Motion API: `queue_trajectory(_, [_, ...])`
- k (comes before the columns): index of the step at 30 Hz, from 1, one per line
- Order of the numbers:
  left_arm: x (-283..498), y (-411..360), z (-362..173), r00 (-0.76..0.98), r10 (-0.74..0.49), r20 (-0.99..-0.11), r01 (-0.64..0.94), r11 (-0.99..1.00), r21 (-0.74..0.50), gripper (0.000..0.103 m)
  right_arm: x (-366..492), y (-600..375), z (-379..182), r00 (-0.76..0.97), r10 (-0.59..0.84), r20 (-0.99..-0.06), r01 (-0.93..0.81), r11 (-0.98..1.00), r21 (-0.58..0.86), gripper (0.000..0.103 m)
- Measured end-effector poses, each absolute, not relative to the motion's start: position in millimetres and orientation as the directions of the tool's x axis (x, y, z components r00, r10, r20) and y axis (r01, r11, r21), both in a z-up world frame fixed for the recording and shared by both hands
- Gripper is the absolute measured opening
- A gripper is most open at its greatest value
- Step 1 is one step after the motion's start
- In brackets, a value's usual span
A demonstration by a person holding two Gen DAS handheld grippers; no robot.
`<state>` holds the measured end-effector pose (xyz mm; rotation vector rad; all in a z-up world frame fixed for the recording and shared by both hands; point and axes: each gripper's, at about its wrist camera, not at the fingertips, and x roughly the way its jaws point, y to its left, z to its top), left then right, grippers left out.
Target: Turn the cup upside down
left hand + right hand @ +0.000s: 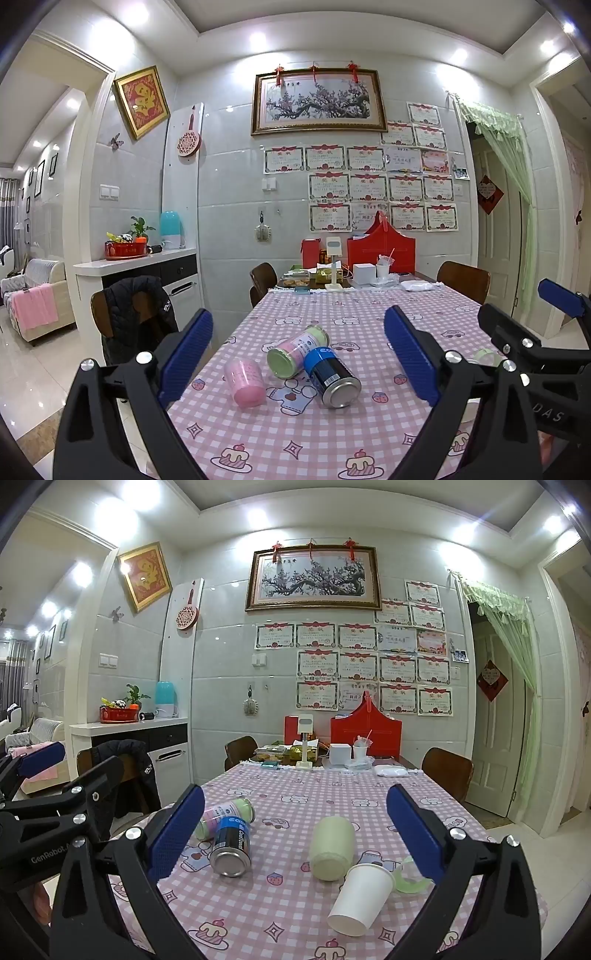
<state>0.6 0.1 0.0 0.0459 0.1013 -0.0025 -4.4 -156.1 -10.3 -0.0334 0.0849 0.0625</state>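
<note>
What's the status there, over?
Left gripper open, right gripper open, both empty. White paper cup lying on its side, untouched. Cream cup and green cup crowd it.

At the frame's centre, a pink cup [244,384], a green jar [297,350] and a blue can [331,376] lie on their sides on the checked tablecloth [295,435].

"GenRobot" on left gripper [38,771] body; "CocoTowel" on can [232,845].
</note>
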Motion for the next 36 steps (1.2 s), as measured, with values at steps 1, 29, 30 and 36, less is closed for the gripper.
queue_trajectory(1, [0,0,0,0.995,0.0,-0.099,0.004,0.999,0.041,0.092,-5,-156,-10,0.995,0.06,-0.082,-0.063,0.997,-0.033,0.095])
queue_trajectory(29, [0,1,0,0.996,-0.001,-0.093,0.005,0.999,0.038,0.092,-3,-157,-14,0.995,0.063,-0.082,-0.065,0.998,-0.025,0.095])
queue_trajectory(30, [0,1,0,0.996,-0.001,-0.093,0.005,0.999,0.037,0.092,-3,-157,-14,0.995,0.063,-0.083,-0.065,0.998,-0.024,0.095])
queue_trajectory(36, [0,1,0,0.996,-0.002,-0.093,0.005,0.999,0.038,0.092,-4,-157,-16,0.994,0.064,-0.085,-0.066,0.998,-0.022,0.095])
